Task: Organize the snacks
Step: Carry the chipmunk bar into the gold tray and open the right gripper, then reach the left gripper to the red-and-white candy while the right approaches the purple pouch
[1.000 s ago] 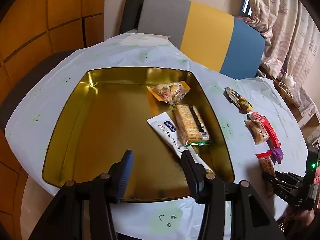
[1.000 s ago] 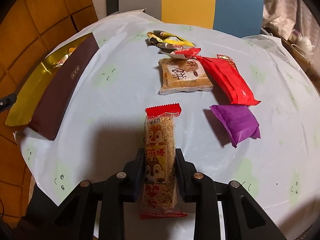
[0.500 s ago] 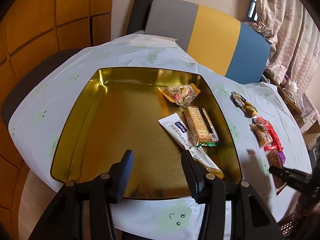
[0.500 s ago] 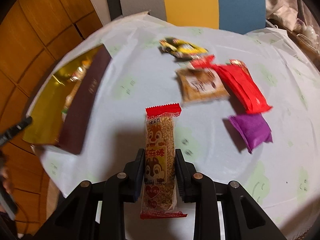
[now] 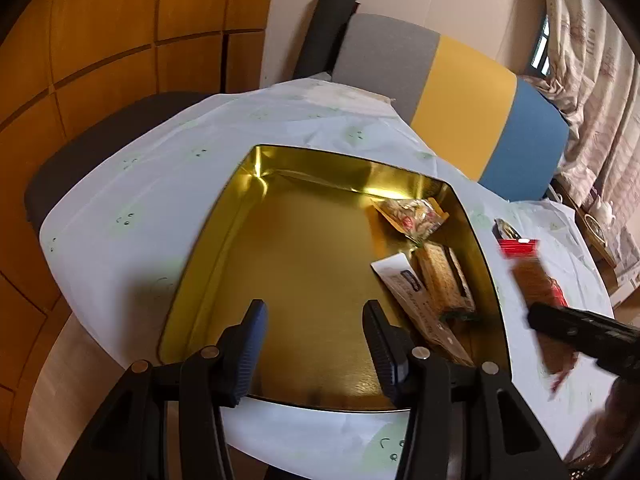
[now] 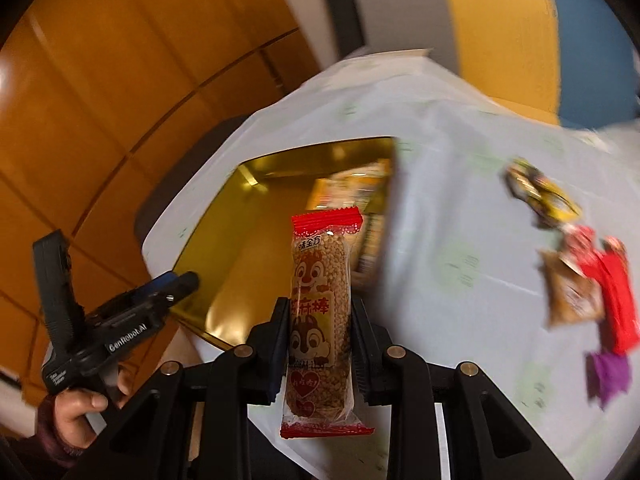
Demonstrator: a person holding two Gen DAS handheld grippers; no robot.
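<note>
A gold tin tray (image 5: 280, 264) lies on the white tablecloth and also shows in the right wrist view (image 6: 224, 280). In it lie a clear mixed-snack bag (image 5: 412, 216), a cracker pack (image 5: 444, 284) and a white wrapper (image 5: 416, 308), all along its right side. My left gripper (image 5: 316, 340) is open and empty above the tray's near edge. My right gripper (image 6: 318, 332) is shut on a red-ended sesame bar (image 6: 320, 320) with a squirrel print, held above the table right of the tray; the bar shows blurred in the left wrist view (image 5: 536, 280).
Loose snacks lie on the cloth to the right: a yellow-black pack (image 6: 540, 196), a brown pack (image 6: 572, 296), a red pack (image 6: 612, 296) and a purple pack (image 6: 608, 372). A grey, yellow and blue chair back (image 5: 460, 92) stands behind the table. Wood panelling (image 5: 100, 40) is to the left.
My right gripper has lifted the sesame bar off the table and swung left toward the tray. My left gripper has shifted a little over the tray, still open.
</note>
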